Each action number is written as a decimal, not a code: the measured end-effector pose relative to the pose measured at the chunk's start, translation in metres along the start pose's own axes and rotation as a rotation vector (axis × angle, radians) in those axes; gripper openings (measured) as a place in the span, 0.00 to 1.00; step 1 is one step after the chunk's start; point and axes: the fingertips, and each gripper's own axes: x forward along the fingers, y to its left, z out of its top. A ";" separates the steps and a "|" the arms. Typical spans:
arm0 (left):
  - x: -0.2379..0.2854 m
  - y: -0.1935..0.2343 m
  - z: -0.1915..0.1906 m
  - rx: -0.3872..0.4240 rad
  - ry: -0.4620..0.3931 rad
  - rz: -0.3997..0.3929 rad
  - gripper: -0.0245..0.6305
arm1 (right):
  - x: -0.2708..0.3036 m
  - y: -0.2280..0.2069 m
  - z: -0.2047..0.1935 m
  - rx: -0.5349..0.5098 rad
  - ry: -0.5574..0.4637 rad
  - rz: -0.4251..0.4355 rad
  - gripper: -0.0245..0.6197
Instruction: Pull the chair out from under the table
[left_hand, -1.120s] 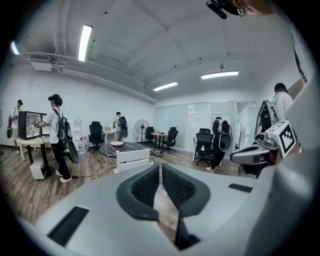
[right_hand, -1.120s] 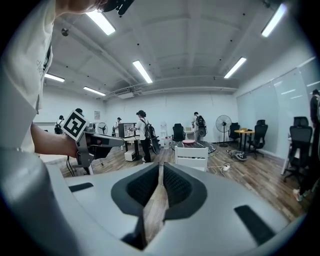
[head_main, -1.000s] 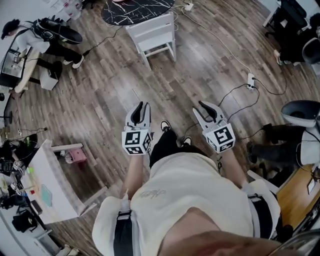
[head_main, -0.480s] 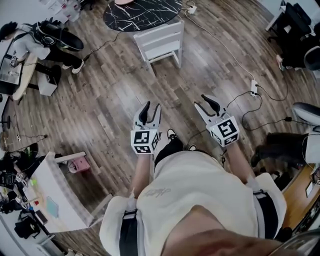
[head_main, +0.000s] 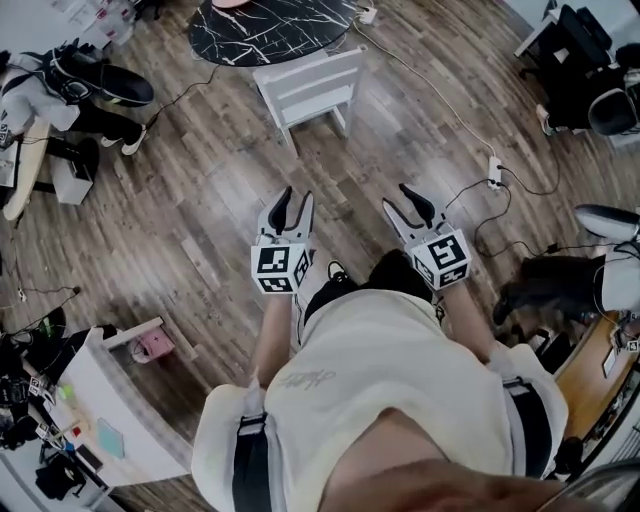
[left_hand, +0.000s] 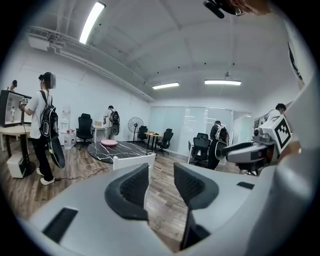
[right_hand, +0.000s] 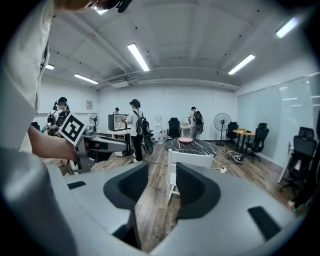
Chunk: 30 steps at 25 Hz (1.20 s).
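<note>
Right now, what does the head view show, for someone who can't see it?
Seen from above, a person holds the left gripper and right gripper out over a wood floor, both empty, jaws just opened. Ahead, apart from them, a white chair stands by a round black table.

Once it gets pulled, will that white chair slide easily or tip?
The white chair looks like rigid painted wood, so it should move as one stiff piece. Its slim slatted frame suggests it is fairly light. On the smooth plank floor it would probably slide, though a high pull might tilt it.
</note>
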 end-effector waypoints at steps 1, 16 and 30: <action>0.004 0.004 0.001 -0.002 -0.001 -0.002 0.30 | 0.005 -0.002 0.002 -0.005 0.005 0.000 0.30; 0.090 0.037 0.004 0.030 0.088 0.025 0.30 | 0.106 -0.074 0.008 0.065 0.000 0.076 0.30; 0.240 0.058 0.038 0.087 0.151 0.052 0.30 | 0.213 -0.204 0.042 0.034 -0.048 0.177 0.30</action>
